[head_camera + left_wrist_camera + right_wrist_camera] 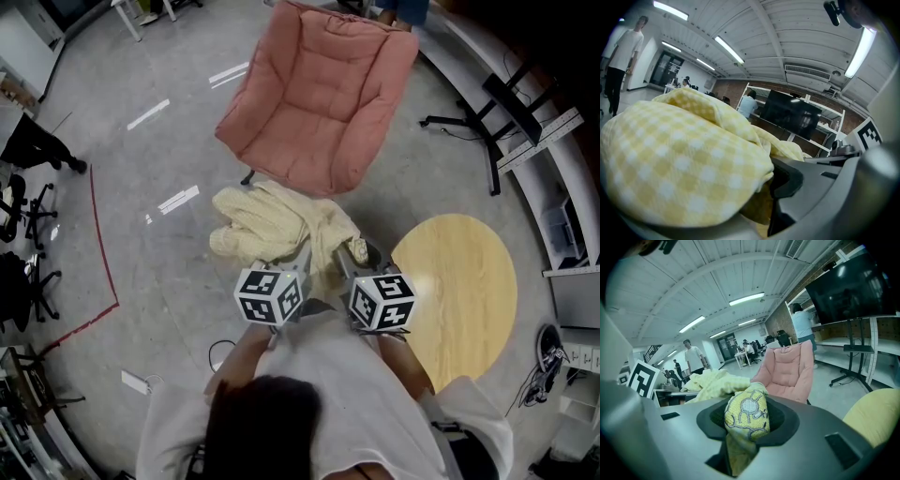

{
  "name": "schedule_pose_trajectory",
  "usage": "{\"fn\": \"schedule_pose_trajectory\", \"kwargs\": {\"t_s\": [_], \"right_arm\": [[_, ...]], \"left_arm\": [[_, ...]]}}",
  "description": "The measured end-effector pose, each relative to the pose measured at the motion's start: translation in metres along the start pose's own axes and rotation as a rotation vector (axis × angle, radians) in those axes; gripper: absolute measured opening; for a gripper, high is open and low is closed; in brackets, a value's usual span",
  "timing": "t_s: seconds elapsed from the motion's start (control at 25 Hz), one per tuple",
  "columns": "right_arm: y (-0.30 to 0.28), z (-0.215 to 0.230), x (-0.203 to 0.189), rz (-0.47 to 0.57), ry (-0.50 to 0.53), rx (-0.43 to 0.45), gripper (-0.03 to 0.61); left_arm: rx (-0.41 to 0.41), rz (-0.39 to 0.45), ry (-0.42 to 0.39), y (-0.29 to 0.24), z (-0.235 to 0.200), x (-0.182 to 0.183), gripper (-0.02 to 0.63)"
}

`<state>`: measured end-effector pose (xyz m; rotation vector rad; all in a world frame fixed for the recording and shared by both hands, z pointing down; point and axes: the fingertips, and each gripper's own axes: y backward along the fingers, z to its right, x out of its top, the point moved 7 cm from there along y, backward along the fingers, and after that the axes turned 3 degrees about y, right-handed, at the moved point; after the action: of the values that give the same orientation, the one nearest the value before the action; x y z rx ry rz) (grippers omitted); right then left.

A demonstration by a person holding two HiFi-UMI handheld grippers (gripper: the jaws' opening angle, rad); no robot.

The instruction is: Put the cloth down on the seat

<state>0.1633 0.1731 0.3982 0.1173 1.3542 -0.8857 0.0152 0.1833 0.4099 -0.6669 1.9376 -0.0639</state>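
Two grippers, both busy! Nearest the camera in the head view, the left gripper (302, 247) and the right gripper (351, 251) sit side by side in front of the person's white-shirted chest, marker cubes up. Between them is the pale yellow checked cloth (267, 223).

The left gripper view is almost swamped by it. The checked fabric (684, 159) billows over the left gripper (764, 187), and its jaws are closed partway onto a thick fold wedged against the dark pad.

In the right gripper view, the right gripper (746, 420) has its jaws pinched on an embroidered corner of the cloth (746, 411). That corner pokes up through the gap, with the rest heaped off to the left.

So the cloth is carried in the air by both grippers. It hangs bunched over the grey polished floor (159, 159), just short of the front edge of the pink padded fabric armchair (319, 94). Nothing lies on its seat (314, 141).

A round light-wood table (464, 281) stands to the right, close beside the right gripper.

Further out, a black-legged stand (487, 112) stands right of the chair. The right gripper view shows a large dark screen (853, 284) mounted above it, with people standing in the room's far distance.
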Motion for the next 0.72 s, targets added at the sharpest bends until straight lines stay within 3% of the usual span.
{"fn": "schedule_pose_trajectory", "kwargs": {"t_s": [0.72], "right_arm": [[-0.009, 0.028, 0.012, -0.010, -0.002, -0.057, 0.138]], "left_arm": [[-0.071, -0.020, 0.017, -0.039, 0.001, 0.006, 0.155]]}}
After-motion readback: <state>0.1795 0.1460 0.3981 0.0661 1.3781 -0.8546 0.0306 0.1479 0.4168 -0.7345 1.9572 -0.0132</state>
